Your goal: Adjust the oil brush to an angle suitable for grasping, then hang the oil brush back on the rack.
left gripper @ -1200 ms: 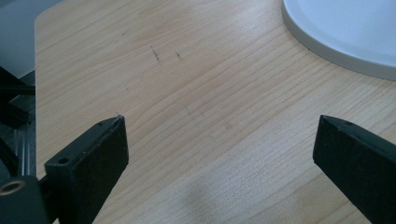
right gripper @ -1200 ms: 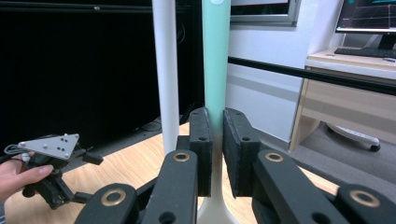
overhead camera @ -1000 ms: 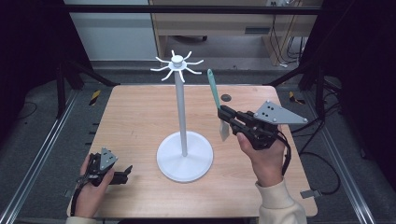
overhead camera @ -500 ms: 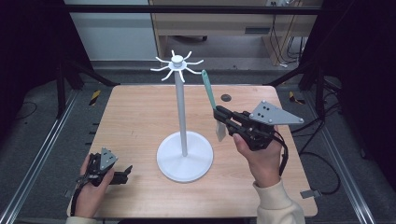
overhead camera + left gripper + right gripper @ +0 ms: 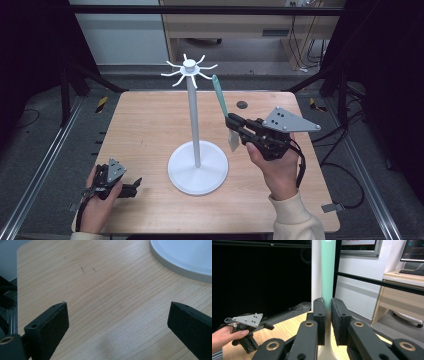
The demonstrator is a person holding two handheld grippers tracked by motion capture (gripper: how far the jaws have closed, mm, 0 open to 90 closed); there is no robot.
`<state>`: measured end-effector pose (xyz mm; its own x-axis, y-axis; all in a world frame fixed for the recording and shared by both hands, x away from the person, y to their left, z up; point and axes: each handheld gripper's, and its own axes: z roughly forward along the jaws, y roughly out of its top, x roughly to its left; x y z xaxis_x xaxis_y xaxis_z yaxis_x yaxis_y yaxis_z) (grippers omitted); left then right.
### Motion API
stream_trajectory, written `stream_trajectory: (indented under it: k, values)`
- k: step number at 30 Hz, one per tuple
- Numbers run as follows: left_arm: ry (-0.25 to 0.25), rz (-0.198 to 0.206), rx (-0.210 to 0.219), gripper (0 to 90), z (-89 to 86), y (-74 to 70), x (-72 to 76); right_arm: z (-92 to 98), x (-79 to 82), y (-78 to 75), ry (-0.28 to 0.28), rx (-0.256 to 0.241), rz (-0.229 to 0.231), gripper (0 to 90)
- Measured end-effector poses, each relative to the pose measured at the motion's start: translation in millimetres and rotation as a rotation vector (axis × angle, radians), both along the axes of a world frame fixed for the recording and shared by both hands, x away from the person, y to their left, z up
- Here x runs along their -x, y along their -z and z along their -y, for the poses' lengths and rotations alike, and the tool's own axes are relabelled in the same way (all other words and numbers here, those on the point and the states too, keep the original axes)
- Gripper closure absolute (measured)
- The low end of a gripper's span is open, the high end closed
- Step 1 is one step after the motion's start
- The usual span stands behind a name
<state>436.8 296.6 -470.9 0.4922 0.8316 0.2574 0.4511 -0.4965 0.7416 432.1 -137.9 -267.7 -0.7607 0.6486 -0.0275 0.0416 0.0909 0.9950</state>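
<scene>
- Right hand-held gripper [image 5: 233,121] clamped on green-handled spatula [image 5: 220,98], held upright just beside white hook stand [image 5: 194,120].
- Left hand-held gripper [image 5: 135,184] jaws wide apart, empty, low on tabletop [image 5: 140,125].

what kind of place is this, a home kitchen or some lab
Likely a lab or recording workspace, not a kitchen: a wooden table boxed in by a dark metal frame, a computer monitor on a desk behind, and loose cables on the floor.
</scene>
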Motion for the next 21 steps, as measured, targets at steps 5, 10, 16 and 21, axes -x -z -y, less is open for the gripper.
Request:
stream_trajectory:
  k: [5, 10, 16, 21]
  values:
    - [0.003, -0.001, -0.004, 3.1, 0.5, 0.1, 0.0, -1.0, -1.3, -0.4, 0.001, 0.005, -0.003, 82.4]
    - [0.001, -0.001, -0.002, 3.1, 0.1, 0.2, 0.0, -4.1, -3.0, -0.6, -0.003, 0.011, -0.004, 82.4]
    - [0.002, -0.003, -0.004, 3.1, 0.6, 0.5, 0.0, -7.1, -7.8, 0.0, -0.001, 0.016, -0.009, 82.4]
    - [0.001, -0.004, -0.003, 3.1, 0.3, 0.5, 0.0, -11.0, -11.2, 0.1, -0.006, 0.017, -0.016, 82.4]
